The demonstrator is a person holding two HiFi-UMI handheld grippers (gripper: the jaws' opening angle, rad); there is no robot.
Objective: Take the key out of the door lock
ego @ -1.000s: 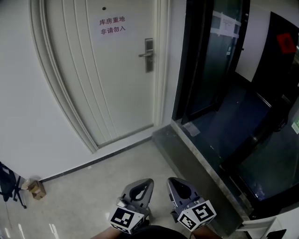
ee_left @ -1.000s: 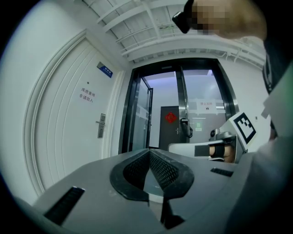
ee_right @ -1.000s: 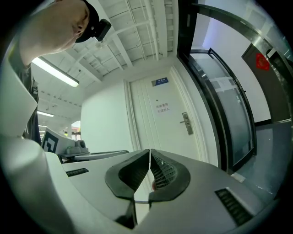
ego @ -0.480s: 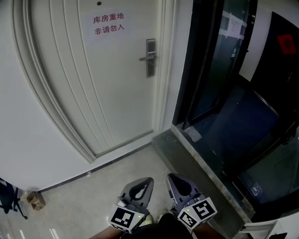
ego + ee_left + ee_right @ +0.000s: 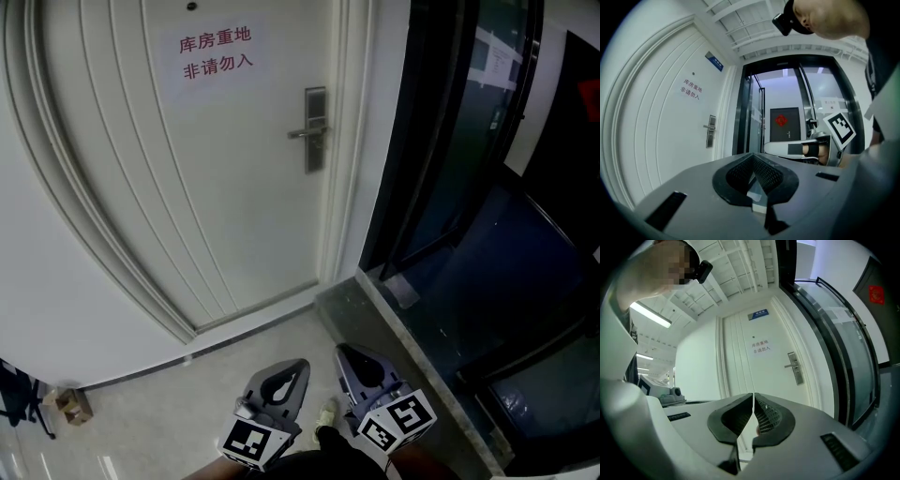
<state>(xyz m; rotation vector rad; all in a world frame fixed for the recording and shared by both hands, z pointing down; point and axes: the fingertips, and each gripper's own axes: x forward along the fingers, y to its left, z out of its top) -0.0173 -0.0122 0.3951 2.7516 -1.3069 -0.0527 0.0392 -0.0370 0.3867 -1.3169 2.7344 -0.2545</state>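
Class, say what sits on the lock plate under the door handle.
Under the handle only the lower lock plate shows; whether anything sticks out of it is too small to tell.

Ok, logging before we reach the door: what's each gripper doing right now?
Left gripper: tongs shut, empty.
Right gripper: tongs shut, empty.

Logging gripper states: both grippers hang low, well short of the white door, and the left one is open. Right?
No: the left gripper is shut, fingers touching, as the left gripper view shows. Both do hang low, short of the white door.
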